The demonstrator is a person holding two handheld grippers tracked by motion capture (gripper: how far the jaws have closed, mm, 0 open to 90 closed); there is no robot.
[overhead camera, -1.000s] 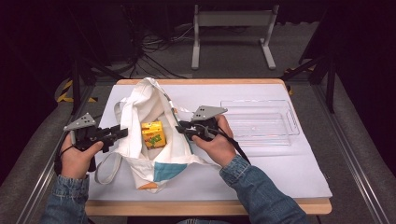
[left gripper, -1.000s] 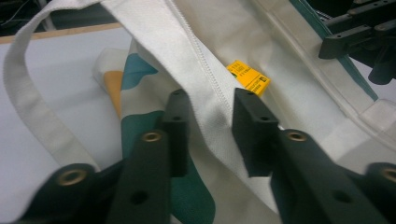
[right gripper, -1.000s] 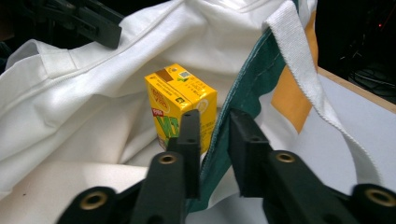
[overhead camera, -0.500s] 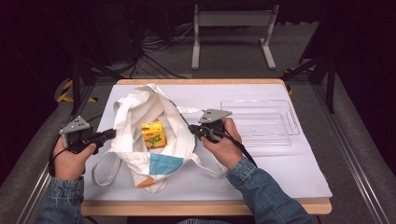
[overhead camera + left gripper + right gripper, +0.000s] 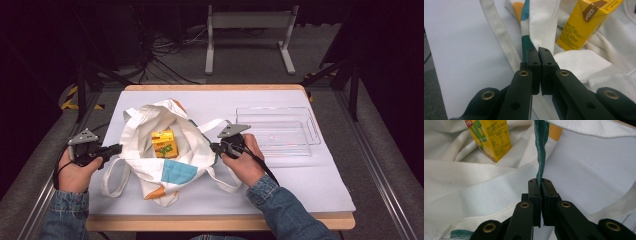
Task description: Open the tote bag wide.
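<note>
Your left gripper (image 5: pixel 118 148) is clamped on the white rim of the tote bag (image 5: pixel 150 172), at the bag's left side. In the left gripper view the jaws meet with the fabric edge pinched right at their tips (image 5: pixel 539 53).

Your right gripper (image 5: pixel 214 147) is clamped on the opposite rim. In the right gripper view a green-trimmed edge of the bag (image 5: pixel 541 150) runs straight into the closed jaws. Both sets of jaws have just been closing, with bag fabric between them.

The bag lies on the white sheet covering the table (image 5: pixel 300 195), left of centre, with its mouth spread open between your two grippers. Its handles trail loose: one loops toward your left hand (image 5: pixel 75 172), one lies below your right hand (image 5: pixel 242 162).

A yellow juice carton (image 5: pixel 164 143) sits inside the open bag, roughly midway between the grippers, touching neither.

A clear plastic tray (image 5: pixel 277 131) sits on the sheet just beyond your right hand, apart from the bag.
</note>
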